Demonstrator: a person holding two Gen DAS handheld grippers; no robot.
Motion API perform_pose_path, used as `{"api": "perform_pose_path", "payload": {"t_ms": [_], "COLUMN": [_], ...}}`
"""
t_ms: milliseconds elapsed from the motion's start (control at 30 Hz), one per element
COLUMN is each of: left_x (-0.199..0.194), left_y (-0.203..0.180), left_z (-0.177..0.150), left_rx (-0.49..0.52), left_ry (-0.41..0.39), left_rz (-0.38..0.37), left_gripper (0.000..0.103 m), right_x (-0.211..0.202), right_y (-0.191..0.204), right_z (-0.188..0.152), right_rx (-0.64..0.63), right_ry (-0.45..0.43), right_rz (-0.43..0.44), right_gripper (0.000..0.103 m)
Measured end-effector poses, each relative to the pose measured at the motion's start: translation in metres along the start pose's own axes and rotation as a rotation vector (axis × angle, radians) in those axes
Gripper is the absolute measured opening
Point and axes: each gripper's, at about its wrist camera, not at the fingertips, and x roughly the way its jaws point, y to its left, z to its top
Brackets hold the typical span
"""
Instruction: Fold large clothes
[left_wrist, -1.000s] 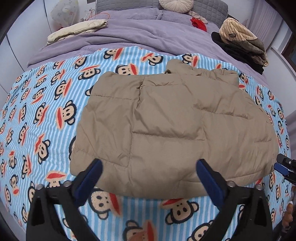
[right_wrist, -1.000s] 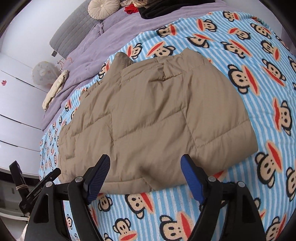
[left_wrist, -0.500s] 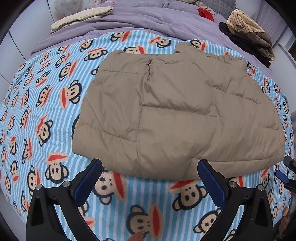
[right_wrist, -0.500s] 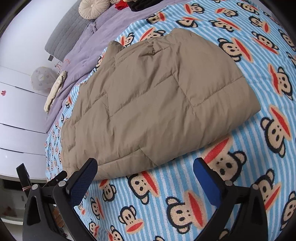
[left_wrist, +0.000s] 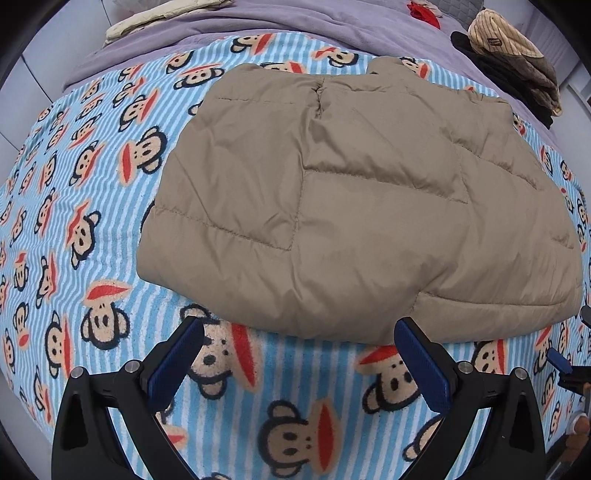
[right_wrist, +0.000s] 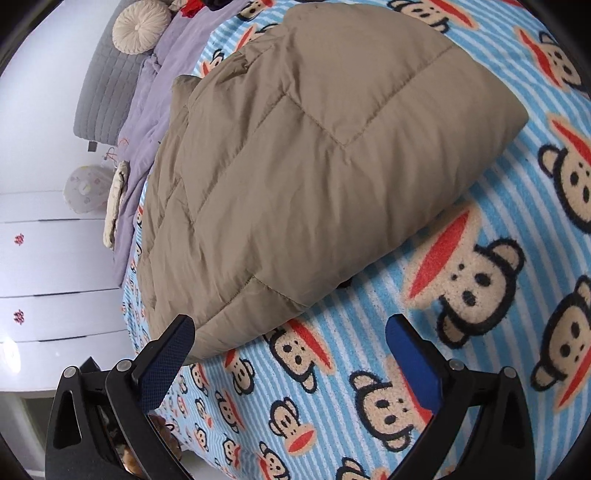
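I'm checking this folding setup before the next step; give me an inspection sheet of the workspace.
Surface: monkey-print blanket on a bed, purple cover beyond.
Job's things: tan puffer jacket lying flat, sleeves tucked in.
Clutter: cream garment, red item, pile of clothes, round cushion.
Grippers: left gripper and right gripper both with jaws wide, nothing between them, short of the jacket's near edge; right jaws have just been opening.
Cables: thin orange cord, unclear.
Surroundings: white drawers.
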Motion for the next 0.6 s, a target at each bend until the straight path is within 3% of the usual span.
{"api": "perform_pose_path", "payload": {"t_ms": [200, 433, 600], "left_x": [0.01, 0.038, 0.061], "left_y": [0.023, 0.067, 0.075], "left_z": [0.001, -0.001, 0.001], "left_rx": [-0.113, -0.356, -0.409], "left_ry": [0.022, 0.054, 0.05], "left_rz": [-0.119, -0.391, -0.458], "left_gripper": [0.103, 0.103, 0.103], "right_x": [0.007, 0.021, 0.038], "right_y": [-0.016, -0.026, -0.03], "right_z": [0.002, 0.002, 0.011], "right_rx": [0.079, 0.129, 0.185], "right_ry": [0.012, 0.018, 0.023], "right_rz": [0.07, 0.175, 0.28], "right_gripper": [0.103, 0.103, 0.103]}}
